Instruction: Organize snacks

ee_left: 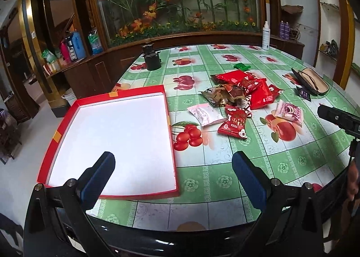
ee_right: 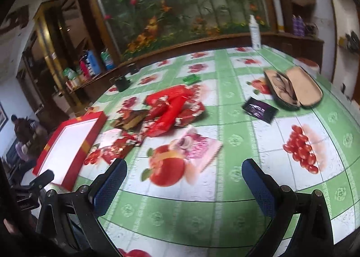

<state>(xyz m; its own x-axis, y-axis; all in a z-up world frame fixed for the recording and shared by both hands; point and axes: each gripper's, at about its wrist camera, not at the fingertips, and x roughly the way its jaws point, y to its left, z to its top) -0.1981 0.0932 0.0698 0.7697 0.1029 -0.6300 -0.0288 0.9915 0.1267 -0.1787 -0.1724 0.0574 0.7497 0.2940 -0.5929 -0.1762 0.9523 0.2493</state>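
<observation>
On the table (ee_left: 202, 178), with its green fruit-print cloth, I see the snacks (ee_left: 241, 92) heaped near the middle: mostly red packets, a few brown ones, and a pink packet (ee_left: 207, 114) on the heap's near side. A second pink packet (ee_right: 198, 147) lies just ahead of my right gripper (ee_right: 183, 181), whose jaws stand wide apart and hold nothing. My left gripper (ee_left: 173, 178) hovers over the near edge of the red box (ee_left: 65, 122), jaws also apart and empty. That box sits left of the heap, its white floor bare. An open glasses case (ee_right: 297, 89) lies far right
</observation>
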